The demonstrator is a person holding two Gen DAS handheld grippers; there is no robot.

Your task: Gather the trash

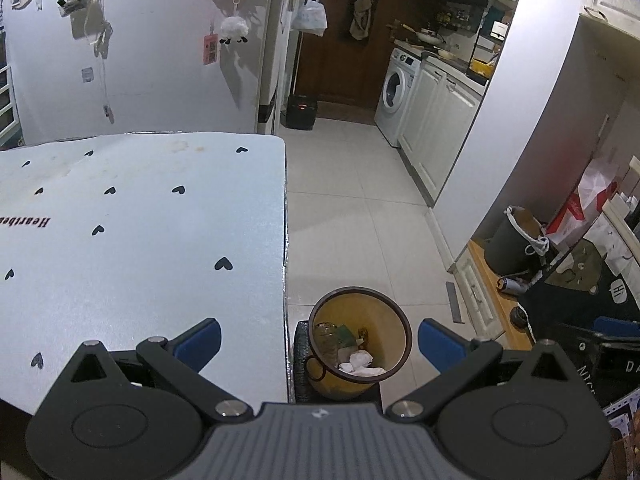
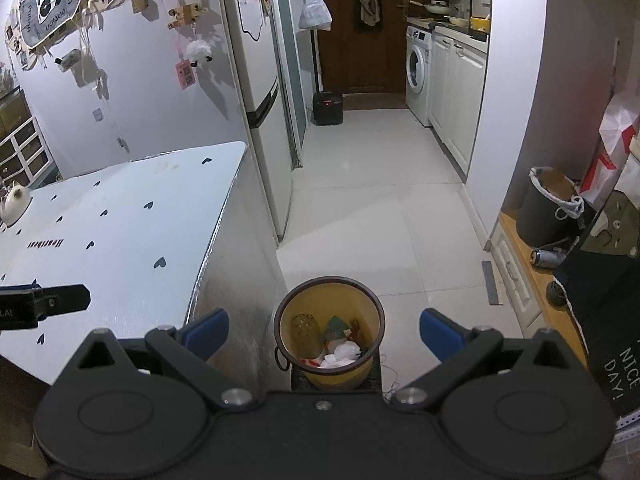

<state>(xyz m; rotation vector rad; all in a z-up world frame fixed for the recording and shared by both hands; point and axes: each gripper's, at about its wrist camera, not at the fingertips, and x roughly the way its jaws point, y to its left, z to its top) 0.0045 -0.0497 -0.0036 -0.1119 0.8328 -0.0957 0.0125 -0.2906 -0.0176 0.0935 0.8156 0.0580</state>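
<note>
A yellow trash bucket (image 1: 394, 322) with a dark rim stands on a small dark stand beside the table; it also shows in the right wrist view (image 2: 366, 322). Inside lie a plastic bottle (image 2: 306, 334), crumpled white paper (image 2: 344, 354) and other wrappers. My left gripper (image 1: 320, 340) is open and empty, held above the table's right edge and the bucket. My right gripper (image 2: 324, 334) is open and empty above the bucket. The left gripper's finger (image 2: 64, 298) shows at the left edge of the right wrist view, over the table.
A white table (image 1: 140, 240) with black hearts fills the left. A white figurine (image 2: 16, 200) sits at its far left. A fridge (image 2: 256, 80) stands behind. A dark lined bin (image 2: 548, 208), cans and bags stand at right. Tiled floor runs toward a washing machine (image 2: 418, 72).
</note>
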